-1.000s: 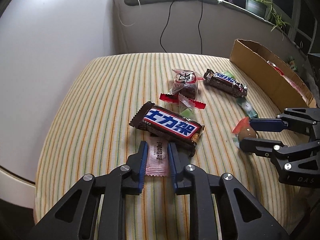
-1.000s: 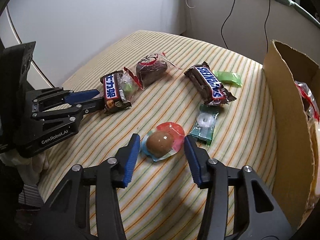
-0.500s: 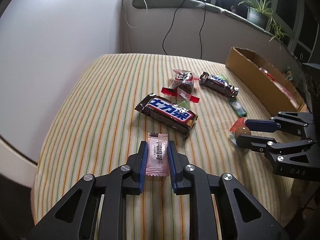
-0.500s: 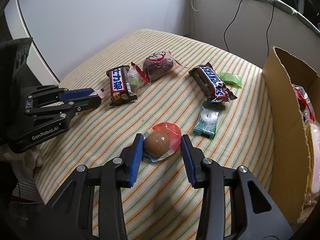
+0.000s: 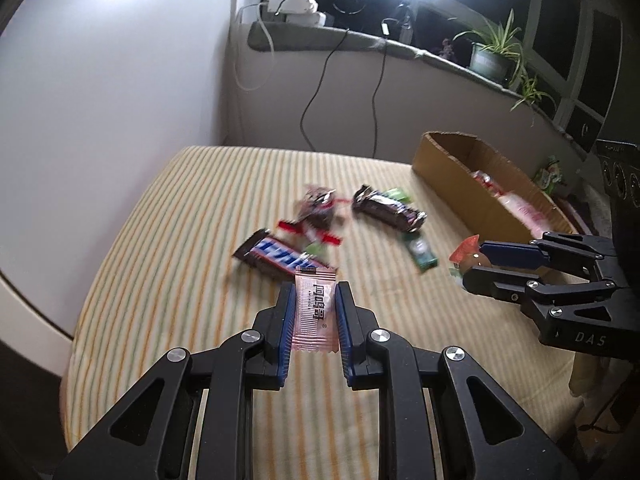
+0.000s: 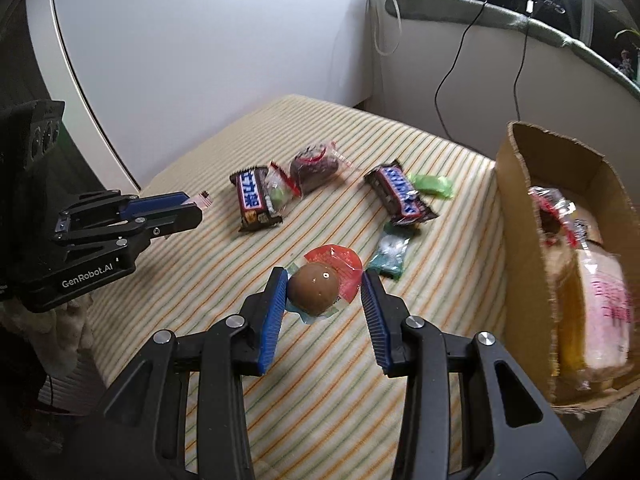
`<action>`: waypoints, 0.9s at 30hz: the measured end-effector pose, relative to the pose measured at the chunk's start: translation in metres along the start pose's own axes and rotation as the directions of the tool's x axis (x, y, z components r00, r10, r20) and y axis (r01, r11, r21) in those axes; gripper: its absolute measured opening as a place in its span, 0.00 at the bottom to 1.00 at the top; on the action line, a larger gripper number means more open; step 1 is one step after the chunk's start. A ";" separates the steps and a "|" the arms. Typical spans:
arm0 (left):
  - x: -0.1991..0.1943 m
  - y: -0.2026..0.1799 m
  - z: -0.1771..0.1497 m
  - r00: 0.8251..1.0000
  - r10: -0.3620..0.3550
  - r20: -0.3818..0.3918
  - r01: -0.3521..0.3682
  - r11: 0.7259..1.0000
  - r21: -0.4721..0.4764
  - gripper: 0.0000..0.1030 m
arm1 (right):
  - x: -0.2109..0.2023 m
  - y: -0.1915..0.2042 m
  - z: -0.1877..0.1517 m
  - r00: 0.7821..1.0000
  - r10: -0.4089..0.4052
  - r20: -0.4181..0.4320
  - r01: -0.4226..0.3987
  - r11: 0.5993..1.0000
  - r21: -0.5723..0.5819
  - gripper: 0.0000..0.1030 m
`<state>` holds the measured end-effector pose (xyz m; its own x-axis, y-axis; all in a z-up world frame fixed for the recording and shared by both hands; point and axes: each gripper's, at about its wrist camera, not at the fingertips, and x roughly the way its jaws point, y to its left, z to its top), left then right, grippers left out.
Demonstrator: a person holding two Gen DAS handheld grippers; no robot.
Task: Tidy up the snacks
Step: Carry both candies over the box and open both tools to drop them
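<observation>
My left gripper (image 5: pixel 314 300) is shut on a pink candy packet (image 5: pixel 315 312) and holds it above the striped cushion (image 5: pixel 180 264). It also shows in the right wrist view (image 6: pixel 192 210). My right gripper (image 6: pixel 325 284) is shut on a brown chocolate egg in a red wrapper (image 6: pixel 316 288), lifted off the cushion; it shows in the left wrist view (image 5: pixel 474 262) too. On the cushion lie two Snickers bars (image 6: pixel 253 198) (image 6: pixel 400 194), a dark pastry in clear wrap (image 6: pixel 314 166), a small green candy (image 6: pixel 278 196) and two green packets (image 6: pixel 390 256) (image 6: pixel 432 184).
A cardboard box (image 6: pixel 520 200) holding wrapped snacks (image 6: pixel 592 292) stands at the cushion's right edge. A white wall (image 6: pixel 200 40) is behind. A ledge (image 5: pixel 400 48) with cables, a plant and a ring light runs along the back.
Both grippers have risen off the cushion with their snacks; the pink packet and the chocolate egg are lifted, and the remaining snacks look farther away.
</observation>
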<state>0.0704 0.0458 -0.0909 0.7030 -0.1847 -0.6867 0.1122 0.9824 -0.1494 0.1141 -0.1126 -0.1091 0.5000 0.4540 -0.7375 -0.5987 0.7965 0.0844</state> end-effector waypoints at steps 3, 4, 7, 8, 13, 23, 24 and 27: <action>0.001 -0.009 0.005 1.000 -0.019 0.010 0.019 1.000 0.003 0.18 | -0.013 -0.006 0.002 1.000 -0.010 0.022 0.010 1.000 0.009 0.39; 0.002 -0.014 0.008 1.000 -0.026 0.014 0.026 1.000 0.006 0.18 | -0.015 -0.009 0.004 1.000 -0.013 0.029 0.013 1.000 0.013 0.39; 0.003 -0.026 0.014 0.999 -0.047 0.025 0.047 0.999 0.015 0.18 | -0.025 -0.020 0.007 0.999 -0.026 0.048 0.025 0.999 0.023 0.39; 0.003 -0.029 0.015 0.998 -0.052 0.028 0.052 0.998 0.018 0.18 | -0.029 -0.024 0.008 0.998 -0.033 0.056 0.031 0.999 0.029 0.39; 0.006 -0.054 0.030 0.994 -0.097 0.044 0.095 0.994 0.049 0.18 | -0.044 -0.052 0.012 0.995 -0.064 0.080 0.059 0.996 0.063 0.39; 0.021 -0.108 0.049 0.983 -0.176 0.045 0.171 0.980 0.102 0.18 | -0.071 -0.118 0.017 0.984 -0.138 0.109 0.123 0.983 0.135 0.39; 0.023 -0.113 0.051 0.982 -0.183 0.043 0.177 0.978 0.107 0.18 | -0.073 -0.126 0.018 0.984 -0.142 0.109 0.126 0.982 0.143 0.39; 0.028 -0.128 0.056 0.979 -0.202 0.040 0.196 0.973 0.121 0.18 | -0.076 -0.143 0.019 0.982 -0.154 0.109 0.136 0.977 0.162 0.39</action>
<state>0.1148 -0.0831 -0.0509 0.6931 -0.3780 -0.6137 0.3315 0.9232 -0.1942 0.1739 -0.2527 -0.0523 0.6515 0.3665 -0.6642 -0.4163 0.9047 0.0908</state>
